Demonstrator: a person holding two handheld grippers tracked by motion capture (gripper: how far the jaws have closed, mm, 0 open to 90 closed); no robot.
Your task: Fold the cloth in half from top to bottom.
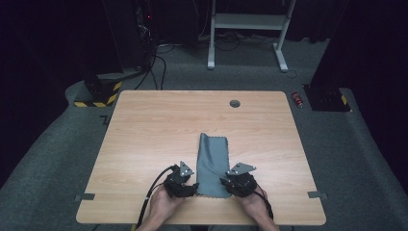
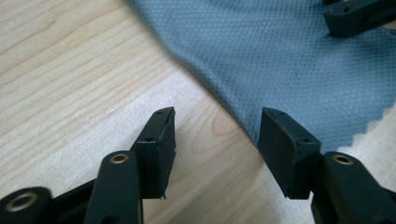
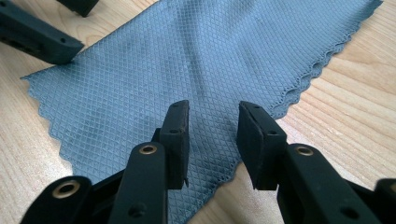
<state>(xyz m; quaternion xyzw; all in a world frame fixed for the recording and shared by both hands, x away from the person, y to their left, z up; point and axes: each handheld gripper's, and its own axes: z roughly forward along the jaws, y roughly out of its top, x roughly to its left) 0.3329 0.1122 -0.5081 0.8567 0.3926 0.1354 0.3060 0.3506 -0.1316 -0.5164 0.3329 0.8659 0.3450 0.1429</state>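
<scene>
**Near the front edge, two grippers close in on a cloth**

On the worktop [image 1: 144, 125] a grey cloth [image 1: 213, 163] lies folded lengthwise, its near end between both hands. Left gripper [image 2: 215, 135] has jaws wide over bare wood, one pad at the cloth's edge. Right gripper [image 3: 212, 135] hovers over the hem, jaws half-parted and empty. My worry (thin fabric, flat wood): a pinch may catch one layer only, or slide off and rumple it.

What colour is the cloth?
Grey-blue cloth with a tiny diamond weave, clearest in the right gripper view.
</scene>
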